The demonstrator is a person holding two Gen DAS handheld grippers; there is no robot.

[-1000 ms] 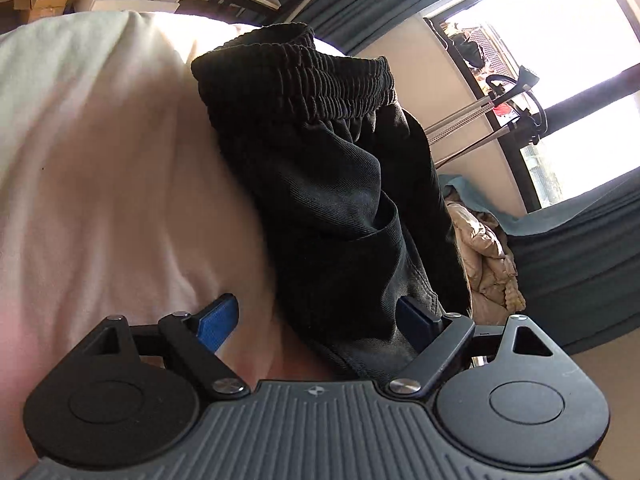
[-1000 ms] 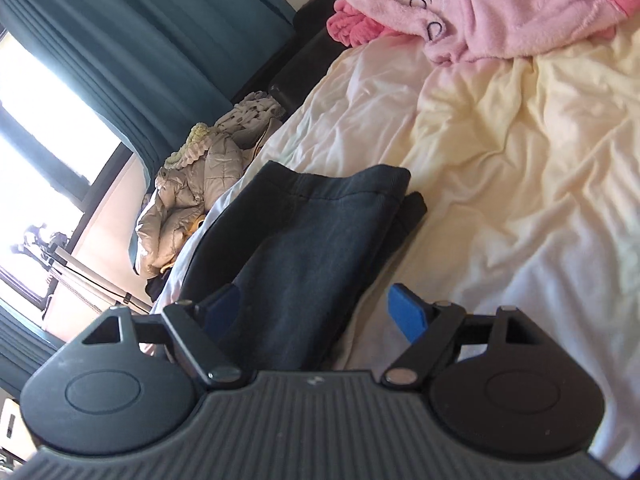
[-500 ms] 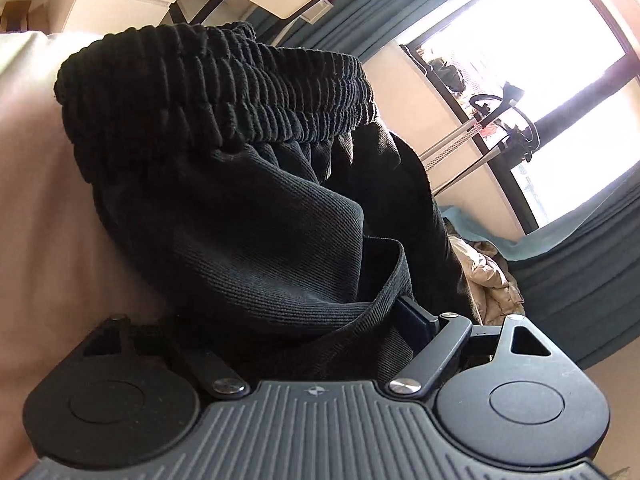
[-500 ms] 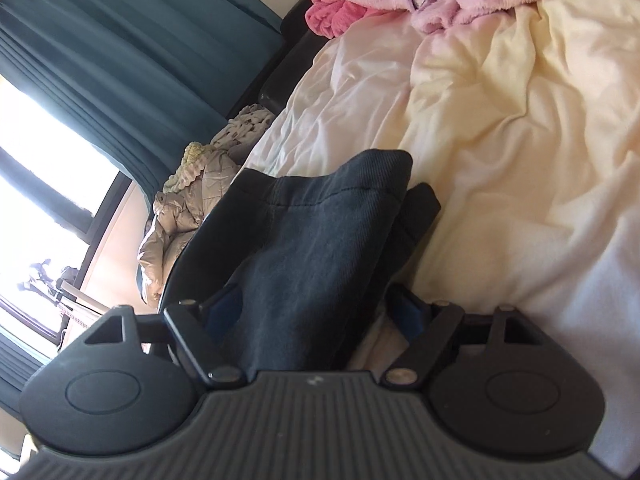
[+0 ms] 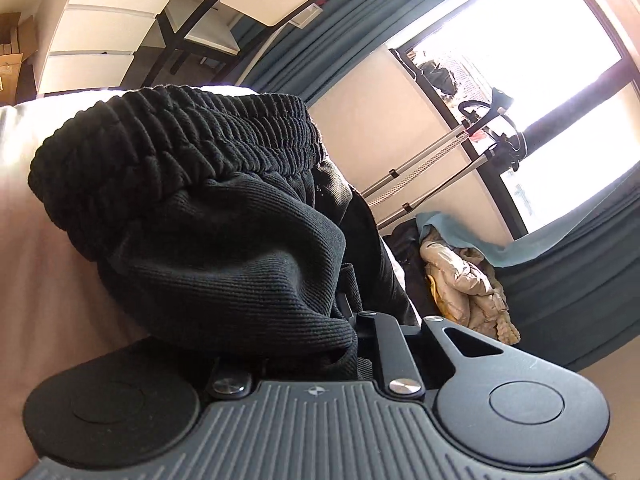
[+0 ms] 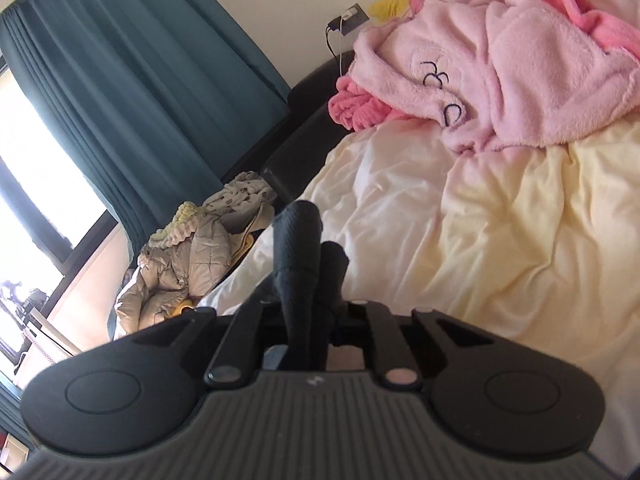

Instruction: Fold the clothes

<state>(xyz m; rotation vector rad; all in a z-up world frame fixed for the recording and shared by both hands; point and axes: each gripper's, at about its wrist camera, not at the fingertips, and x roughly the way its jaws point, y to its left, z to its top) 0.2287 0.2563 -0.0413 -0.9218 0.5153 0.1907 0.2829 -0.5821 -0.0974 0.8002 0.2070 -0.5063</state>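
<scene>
Black corduroy pants [image 5: 208, 216] with an elastic waistband lie on the cream bed sheet [image 5: 44, 280]. My left gripper [image 5: 304, 340] is shut on the pants near the waist; the cloth bunches over its fingers and hides them. In the right wrist view, my right gripper [image 6: 312, 320] is shut on the leg end of the pants [image 6: 300, 248], which stands up in a narrow fold between the closed jaws above the sheet [image 6: 500, 240].
A pink fleece robe [image 6: 500, 60] is heaped at the far end of the bed. A beige puffy jacket [image 6: 180, 264] lies beside the bed below teal curtains [image 6: 140, 92]. A metal rack [image 5: 440, 168] stands by the window. White drawers [image 5: 100, 40] stand at far left.
Both grippers moved forward onto the pants and closed on them. The open blue-padded fingers seen earlier are now together, with cloth pinched and bunched between them.
</scene>
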